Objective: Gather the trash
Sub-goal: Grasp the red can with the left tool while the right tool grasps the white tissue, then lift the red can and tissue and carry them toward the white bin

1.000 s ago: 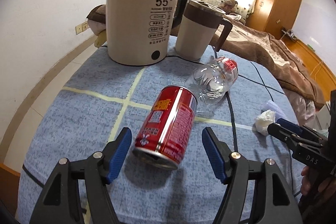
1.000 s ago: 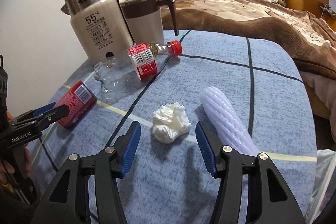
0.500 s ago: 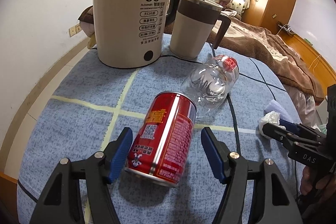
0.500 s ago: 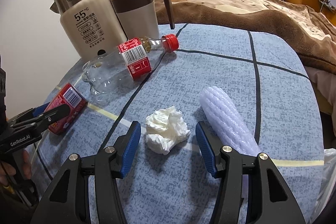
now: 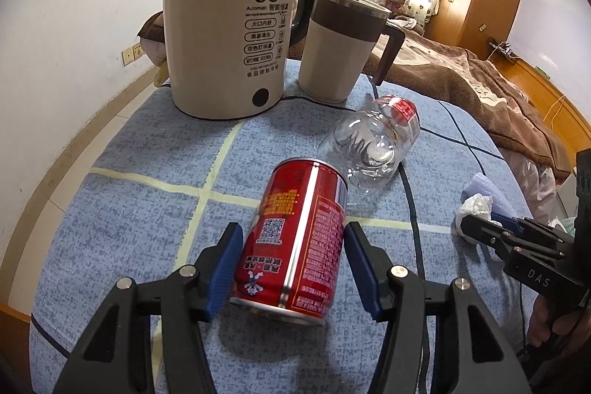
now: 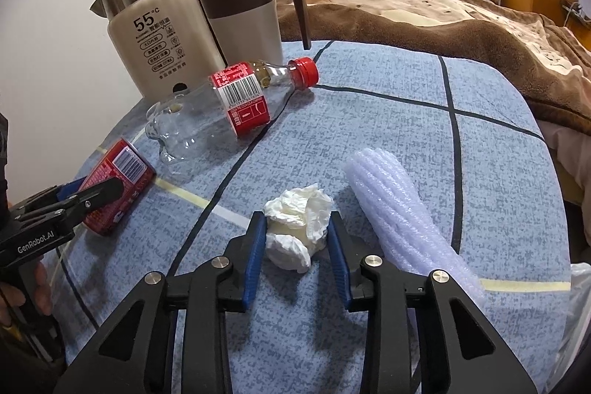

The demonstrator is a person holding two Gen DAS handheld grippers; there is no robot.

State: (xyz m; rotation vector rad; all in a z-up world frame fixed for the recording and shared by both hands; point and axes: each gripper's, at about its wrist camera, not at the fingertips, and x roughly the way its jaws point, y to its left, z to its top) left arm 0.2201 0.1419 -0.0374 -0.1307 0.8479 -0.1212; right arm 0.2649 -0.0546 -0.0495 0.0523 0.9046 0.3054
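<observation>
Both claws are closing in since a second ago. Back then each one was sitting wide apart behind its bit of trash; now each is reaching around it and squeezing in.

The left gripper (image 5: pixel 291 268) is closing around the red can (image 5: pixel 295 239), which is lying on its side on the blue table cloth (image 5: pixel 147 209). Its blue pads are pressing right up to the can's sides, but I cannot tell if they are gripping hard yet.

The right gripper (image 6: pixel 297 253) is doing the same with the white tissue ball (image 6: pixel 297 228), which is sitting between its pads and touching both.

So the grabbing step is happening for two pieces at once. Next, I think each claw is needing a firm squeeze, then a lift. The round can could be slipping or rolling, so a steady hold matters.

The empty plastic bottle (image 6: pixel 221 109) and the foam sleeve (image 6: pixel 399 216) are waiting on the cloth, near the kettle (image 5: pixel 229 43) and the mug (image 5: pixel 340 47)
</observation>
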